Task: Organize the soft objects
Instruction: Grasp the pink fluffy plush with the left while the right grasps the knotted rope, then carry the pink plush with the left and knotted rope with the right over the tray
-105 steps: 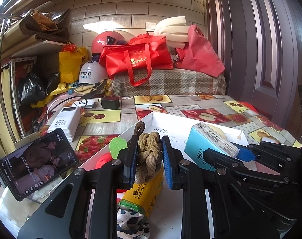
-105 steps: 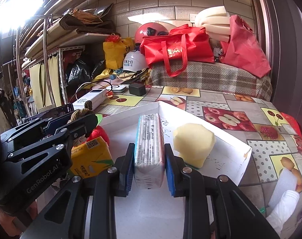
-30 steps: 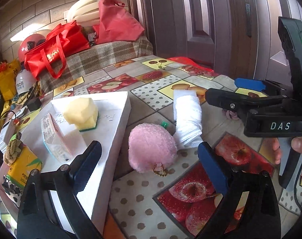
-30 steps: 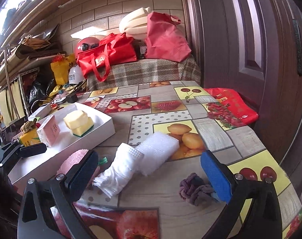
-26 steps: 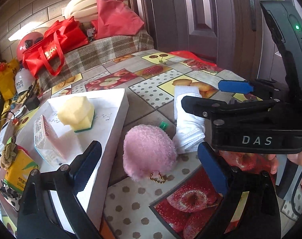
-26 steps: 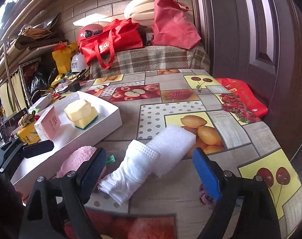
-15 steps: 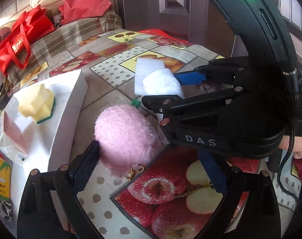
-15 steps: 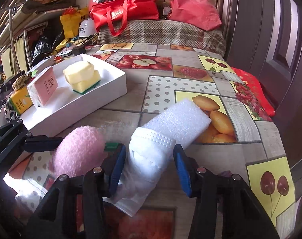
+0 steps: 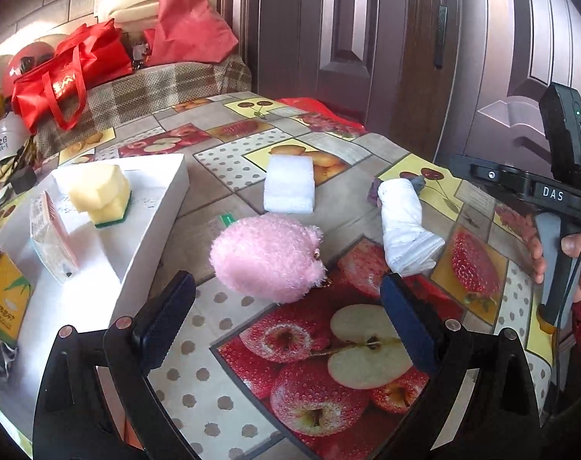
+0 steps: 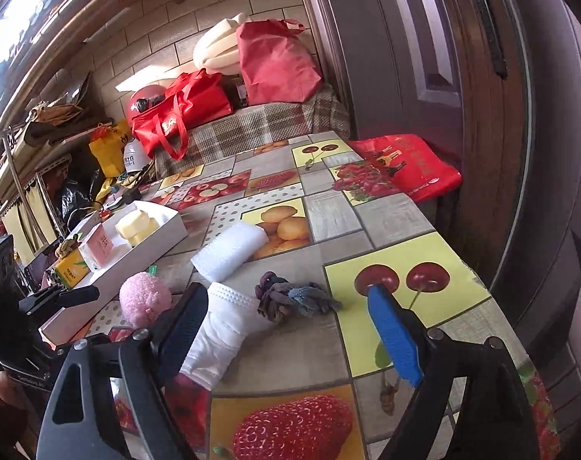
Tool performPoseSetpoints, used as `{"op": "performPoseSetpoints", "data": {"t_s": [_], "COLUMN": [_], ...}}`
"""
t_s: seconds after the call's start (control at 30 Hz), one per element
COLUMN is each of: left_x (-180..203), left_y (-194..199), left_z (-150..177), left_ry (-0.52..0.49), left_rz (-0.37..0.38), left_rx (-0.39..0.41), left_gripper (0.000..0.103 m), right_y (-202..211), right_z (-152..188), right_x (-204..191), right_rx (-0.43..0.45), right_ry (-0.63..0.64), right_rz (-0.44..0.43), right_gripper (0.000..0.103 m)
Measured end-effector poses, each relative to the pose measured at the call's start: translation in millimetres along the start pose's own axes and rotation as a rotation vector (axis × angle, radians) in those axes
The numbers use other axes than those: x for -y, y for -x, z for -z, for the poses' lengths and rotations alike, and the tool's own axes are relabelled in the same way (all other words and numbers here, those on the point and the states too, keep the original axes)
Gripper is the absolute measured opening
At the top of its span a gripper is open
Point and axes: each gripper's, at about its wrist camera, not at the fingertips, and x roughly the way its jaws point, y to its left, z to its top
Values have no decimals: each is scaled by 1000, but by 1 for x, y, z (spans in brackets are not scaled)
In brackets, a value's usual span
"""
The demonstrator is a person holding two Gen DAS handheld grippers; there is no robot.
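Grippers stand wide apart and empty over the fruit-print table [image 9: 229, 402], the left gripper [image 9: 286, 318] squared to a pink plush ball [image 9: 267, 262] beside the white tray [image 9: 152, 237], best closed gently around its middle, clear of the rolled white cloth [image 9: 403, 226] near the right gripper [image 10: 286, 329].

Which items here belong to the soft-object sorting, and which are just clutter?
Job items: pink puff, white sock, foam pad, rag knot, sponge, tissue pack, white tray; both grippers, left and right, open.

Clutter: red bags, helmet, yellow carton, door.
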Motion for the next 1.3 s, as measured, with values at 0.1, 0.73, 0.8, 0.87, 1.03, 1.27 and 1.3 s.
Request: {"op": "performPoseSetpoints", "data": {"t_s": [0.1,0.73,0.8,0.87,1.03,1.27,1.3], "left_x": [-7,0,-1,-1,1,-1,-1], "left_y": [-10,-63,-63,-62,-43,4,11], "left_z": [-5,-18,-18,-18,-19,-15,-13], "left_ry": [6,-24,-19,-21,-29,-18,-19], "left_rz": [-15,-53,-46,-40,-33,-53,-61], "left_rx": [-16,-169,-171,-164,-70,177,207], "left_gripper": [98,71,69,67,66,66,66], "right_y": [-2,-92,-98,-94,-68,1,9], "right_z": [-1,-9,-7,-6,-11,-4,-3], "right_x": [-2,-22,-27,-28,-14,-28,-34], "right_rx": [-3,-275,-297,-281,-146,162,196], "right_ry": [20,213,239,247,171,149,154], "right_rz": [44,53,50,60,94,115,115], "right_gripper": [86,53,33,29,26,26,26]}}
